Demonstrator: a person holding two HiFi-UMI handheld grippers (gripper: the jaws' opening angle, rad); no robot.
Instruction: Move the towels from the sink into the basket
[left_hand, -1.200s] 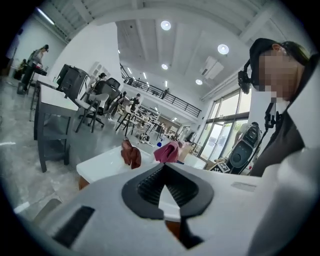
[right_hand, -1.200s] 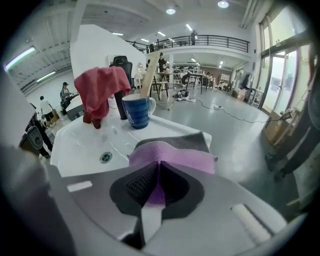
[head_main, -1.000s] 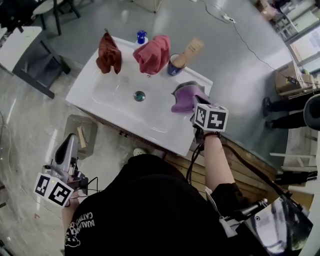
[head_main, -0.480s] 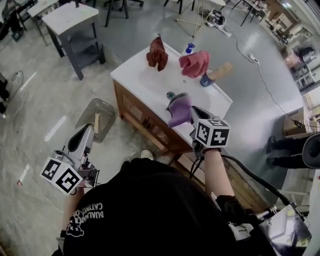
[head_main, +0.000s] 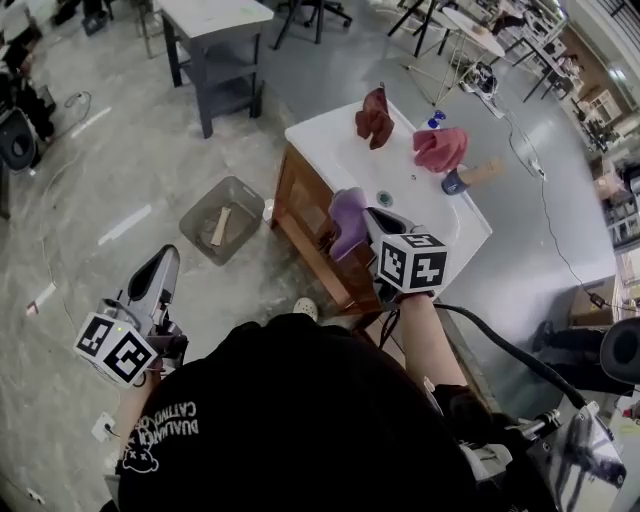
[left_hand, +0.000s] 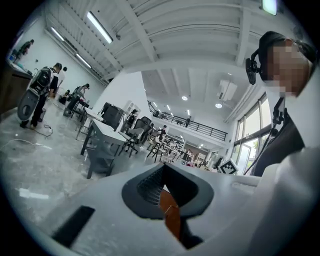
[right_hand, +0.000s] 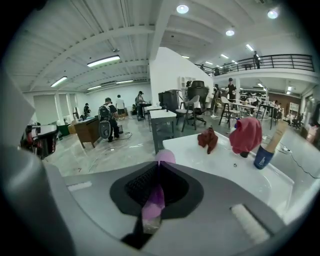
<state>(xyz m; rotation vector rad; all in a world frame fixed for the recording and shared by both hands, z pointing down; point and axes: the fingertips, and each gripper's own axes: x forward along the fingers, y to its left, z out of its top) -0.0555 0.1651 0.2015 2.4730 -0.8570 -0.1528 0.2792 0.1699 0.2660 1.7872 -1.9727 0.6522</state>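
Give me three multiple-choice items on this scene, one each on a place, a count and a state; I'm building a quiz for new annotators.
1. Where is the basket?
A on the floor beside the wooden cabinet
B on the sink top
C on a shelf inside the cabinet

2. How many towels lie on the sink top?
A one
B two
C four

3. The right gripper is:
A open and empty
B shut on the purple towel
C out of view

Answers:
1 A, the basket stands on the floor left of the cabinet.
2 B, a dark red towel and a pink towel lie there.
3 B, the purple towel is pinched between its jaws.
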